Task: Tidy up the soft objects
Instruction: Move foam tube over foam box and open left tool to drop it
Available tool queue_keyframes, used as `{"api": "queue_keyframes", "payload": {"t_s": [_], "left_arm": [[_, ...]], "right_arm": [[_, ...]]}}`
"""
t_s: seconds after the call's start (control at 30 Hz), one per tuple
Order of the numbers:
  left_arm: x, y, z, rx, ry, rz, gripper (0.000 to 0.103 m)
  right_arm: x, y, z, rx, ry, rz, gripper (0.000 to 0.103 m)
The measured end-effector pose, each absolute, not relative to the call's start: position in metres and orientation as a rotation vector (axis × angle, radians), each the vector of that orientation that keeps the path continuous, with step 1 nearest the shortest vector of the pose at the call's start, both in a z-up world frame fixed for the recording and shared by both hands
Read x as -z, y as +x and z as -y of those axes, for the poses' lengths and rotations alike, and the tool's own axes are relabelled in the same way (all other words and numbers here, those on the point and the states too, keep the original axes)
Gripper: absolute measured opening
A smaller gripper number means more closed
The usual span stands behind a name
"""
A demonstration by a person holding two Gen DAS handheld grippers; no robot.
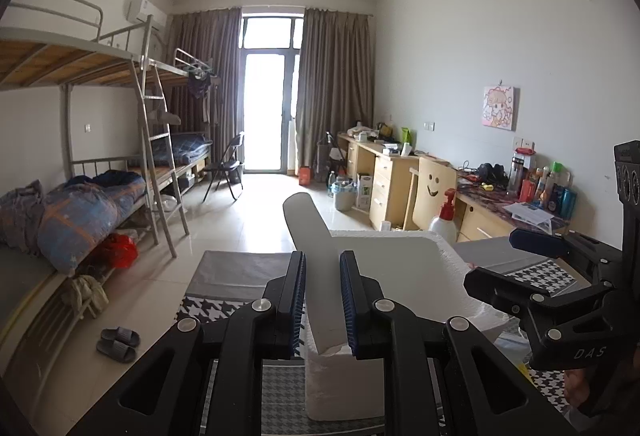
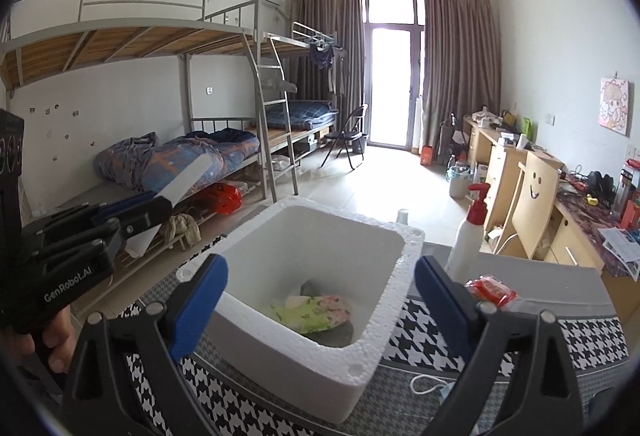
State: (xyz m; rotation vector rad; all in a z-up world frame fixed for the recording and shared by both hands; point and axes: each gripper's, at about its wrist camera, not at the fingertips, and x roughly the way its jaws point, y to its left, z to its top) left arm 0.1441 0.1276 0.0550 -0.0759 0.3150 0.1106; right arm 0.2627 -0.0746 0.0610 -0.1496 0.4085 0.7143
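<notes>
A white foam box (image 2: 394, 256) stands open on the houndstooth-covered table (image 2: 580, 340). Inside it lie a green and pink floral cloth (image 2: 316, 312) and a dark grey soft thing (image 2: 338, 336) partly under it. My left gripper (image 1: 323, 264) is shut on a flat white foam lid (image 1: 308, 228), held tilted up and away above the box's left side. In the right wrist view the lid (image 2: 184, 176) sticks up at the left. My right gripper (image 2: 320, 266) stands wide open in front of the box, with nothing between its blue pads (image 2: 200, 296).
A white pump bottle (image 2: 466, 240) with a red top stands right of the box. A red packet (image 2: 490, 290) lies beside it, and a face mask (image 2: 436, 386) lies near the front edge. Bunk beds line the left wall; a desk and smiley-face chair (image 2: 532, 200) stand right.
</notes>
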Motion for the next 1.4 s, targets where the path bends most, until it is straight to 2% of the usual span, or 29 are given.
{"api": "queue_keyframes", "payload": {"t_s": [1.4], "left_arm": [[-0.059,0.179,-0.088,0.017,-0.028,-0.371,0.019]], "right_arm": [[-0.052,0.265,0.14,-0.567,-0.097,-0.41,0.097]]}}
